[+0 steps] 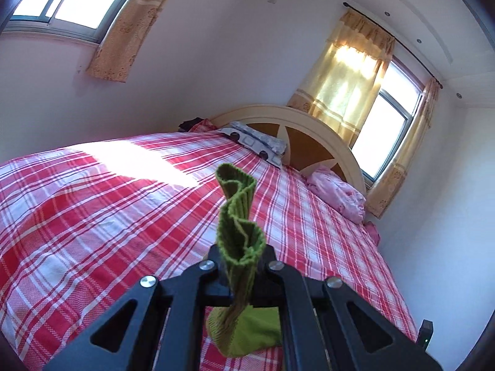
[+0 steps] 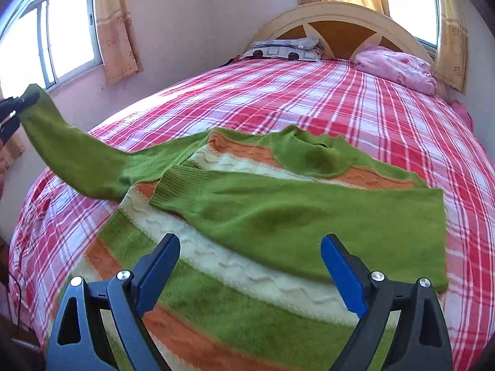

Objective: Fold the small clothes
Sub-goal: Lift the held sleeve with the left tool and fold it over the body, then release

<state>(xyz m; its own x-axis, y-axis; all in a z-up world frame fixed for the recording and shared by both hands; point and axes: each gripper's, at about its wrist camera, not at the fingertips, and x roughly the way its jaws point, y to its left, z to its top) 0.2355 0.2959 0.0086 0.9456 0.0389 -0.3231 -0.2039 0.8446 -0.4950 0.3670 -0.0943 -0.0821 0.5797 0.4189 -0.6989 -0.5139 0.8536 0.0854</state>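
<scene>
A small green sweater (image 2: 247,216) with orange and cream stripes lies face up on the red plaid bed (image 2: 340,99). Its right sleeve (image 2: 294,213) is folded across the chest. My left gripper (image 1: 241,266) is shut on the ribbed cuff (image 1: 238,216) of the left sleeve (image 2: 77,154) and holds it lifted off the bed to the left; it also shows at the left edge of the right wrist view (image 2: 18,105). My right gripper (image 2: 250,266) is open and empty, hovering just above the sweater's lower body.
A wooden headboard (image 2: 340,21) stands at the far end, with a patterned pillow (image 2: 284,49) and a pink bundle of cloth (image 2: 399,68) in front of it. Curtained windows (image 2: 46,40) line the walls. A dark cable (image 2: 15,290) hangs at the bed's left side.
</scene>
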